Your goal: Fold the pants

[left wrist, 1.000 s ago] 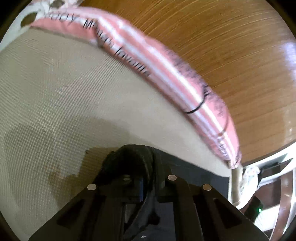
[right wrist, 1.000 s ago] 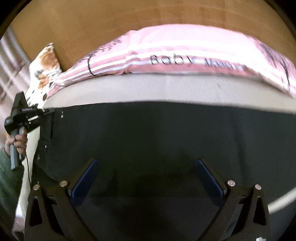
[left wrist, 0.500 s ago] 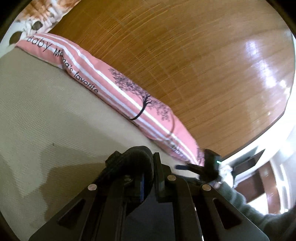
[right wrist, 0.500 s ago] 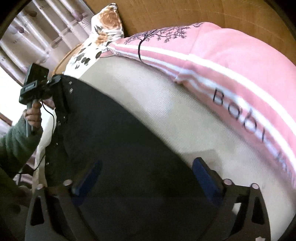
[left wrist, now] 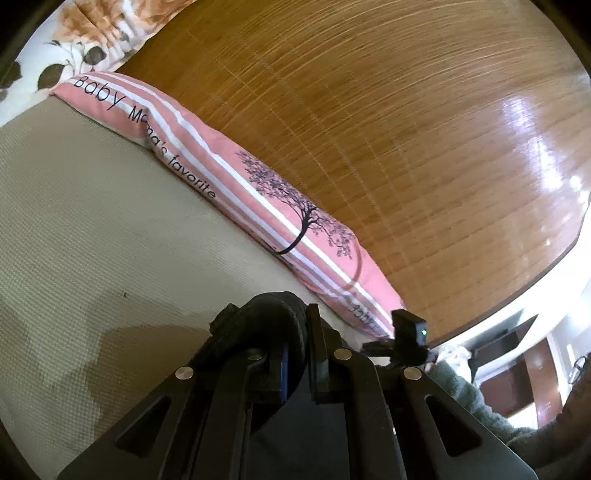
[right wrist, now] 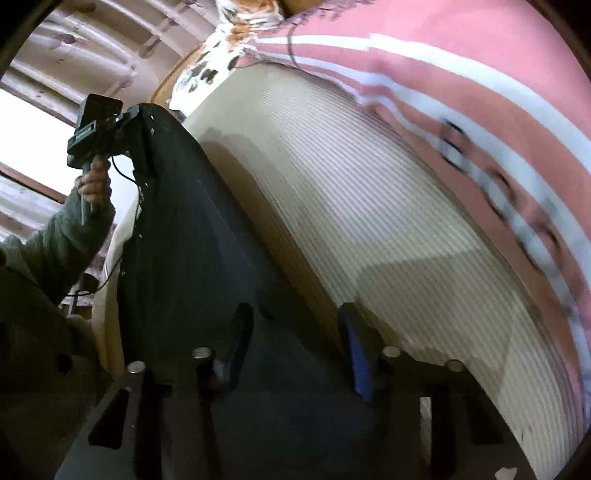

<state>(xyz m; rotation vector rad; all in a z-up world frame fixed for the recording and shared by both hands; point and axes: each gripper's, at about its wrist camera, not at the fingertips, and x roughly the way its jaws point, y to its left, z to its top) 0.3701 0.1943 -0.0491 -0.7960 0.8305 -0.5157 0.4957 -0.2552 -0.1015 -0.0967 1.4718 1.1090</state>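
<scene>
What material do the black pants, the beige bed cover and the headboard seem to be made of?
Pants: probably matte woven cloth, limp and without shine. Bed cover: textured fabric with a fine waffle-like weave. Headboard: glossy wood or wood-look laminate, with grain lines and bright reflections.

One pair of dark fabric pants (right wrist: pixel 192 258), one pink striped pillow (left wrist: pixel 229 173) and one floral pillow (left wrist: pixel 92 33) are being shown ahead of two black grippers.

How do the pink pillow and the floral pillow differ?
The pink pillow has white stripes, black lettering and a tree print; the floral pillow is white with orange flowers and dark leaves. The pink one lies long along the wooden headboard; the floral one shows only partly, at its end. Both rest on the beige bed.
</scene>
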